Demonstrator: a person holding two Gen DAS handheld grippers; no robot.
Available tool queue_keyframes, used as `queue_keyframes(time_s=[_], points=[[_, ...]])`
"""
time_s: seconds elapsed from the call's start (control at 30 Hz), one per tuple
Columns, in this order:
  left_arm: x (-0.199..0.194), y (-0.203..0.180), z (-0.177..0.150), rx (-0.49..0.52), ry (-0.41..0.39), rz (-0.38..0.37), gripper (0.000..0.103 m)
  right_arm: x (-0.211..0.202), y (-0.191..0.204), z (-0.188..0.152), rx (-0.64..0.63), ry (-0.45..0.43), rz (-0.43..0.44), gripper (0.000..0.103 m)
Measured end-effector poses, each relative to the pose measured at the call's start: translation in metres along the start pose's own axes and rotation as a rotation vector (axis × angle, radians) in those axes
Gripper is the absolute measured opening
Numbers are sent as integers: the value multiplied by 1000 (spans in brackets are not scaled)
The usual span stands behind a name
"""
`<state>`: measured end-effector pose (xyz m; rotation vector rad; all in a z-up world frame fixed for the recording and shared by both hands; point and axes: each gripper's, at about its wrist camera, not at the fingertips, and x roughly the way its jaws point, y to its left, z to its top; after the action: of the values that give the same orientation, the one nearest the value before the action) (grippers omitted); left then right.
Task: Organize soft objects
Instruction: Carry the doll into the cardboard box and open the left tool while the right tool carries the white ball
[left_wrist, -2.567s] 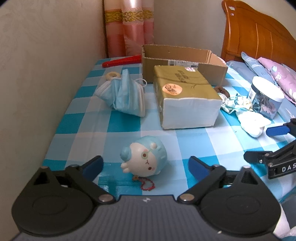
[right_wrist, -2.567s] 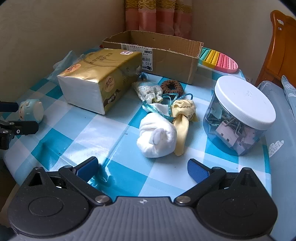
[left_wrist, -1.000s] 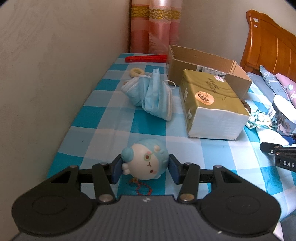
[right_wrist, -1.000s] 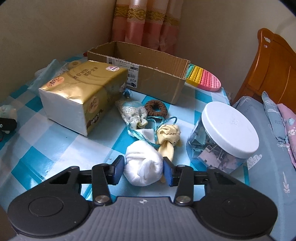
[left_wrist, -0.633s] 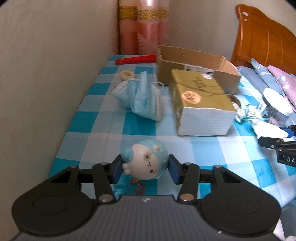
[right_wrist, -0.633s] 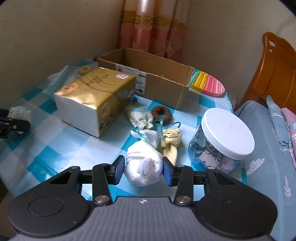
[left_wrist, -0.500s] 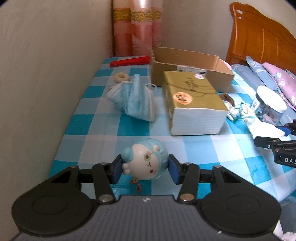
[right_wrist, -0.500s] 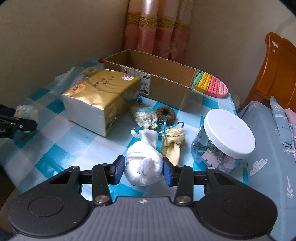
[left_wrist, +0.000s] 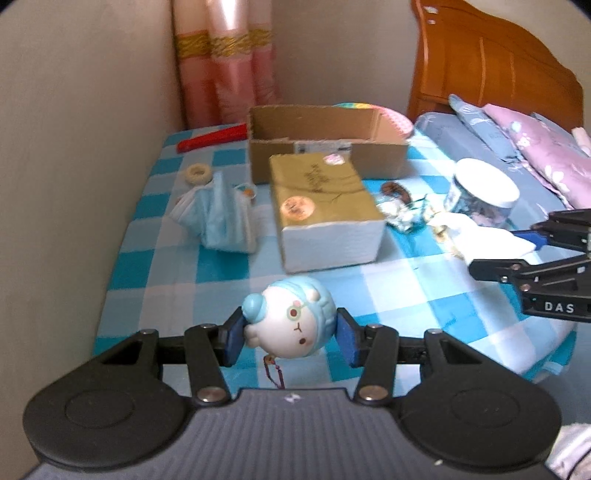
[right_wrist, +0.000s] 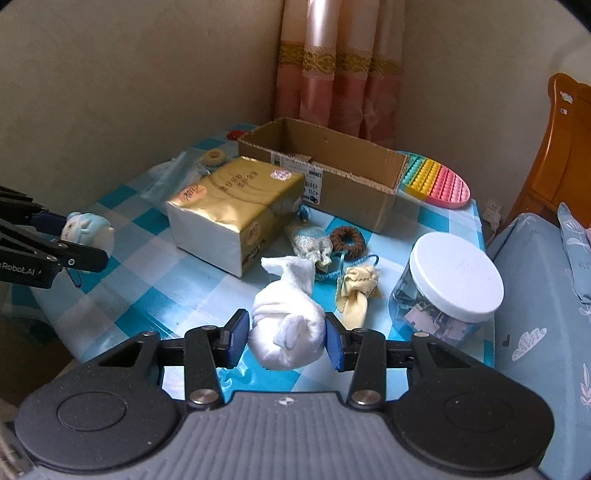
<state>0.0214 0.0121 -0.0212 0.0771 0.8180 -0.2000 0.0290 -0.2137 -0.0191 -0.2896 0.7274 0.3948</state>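
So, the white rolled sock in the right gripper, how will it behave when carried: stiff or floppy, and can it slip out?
The white rolled sock probably squashes easily: it bulges between the right gripper's pads. Its loose tail sticks out, so it may flop or unroll. It looks light, and the cloth should grip well, so slipping seems unlikely.

A blue-and-white checked tablecloth (right_wrist: 155, 302) lies under a gold-wrapped tissue pack (right_wrist: 236, 206), a brown cardboard box (right_wrist: 332, 173) and a rainbow-coloured pop-it pad (right_wrist: 439, 181). The squishy toy (left_wrist: 291, 323) is white and pale blue; the rolled sock (right_wrist: 288, 325) is white.
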Motion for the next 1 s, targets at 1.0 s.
queue_keyframes(time_s=[1.0], points=[[110,-11,206,93,-74,13,50,-7,-54,37,44,-64,4,48]])
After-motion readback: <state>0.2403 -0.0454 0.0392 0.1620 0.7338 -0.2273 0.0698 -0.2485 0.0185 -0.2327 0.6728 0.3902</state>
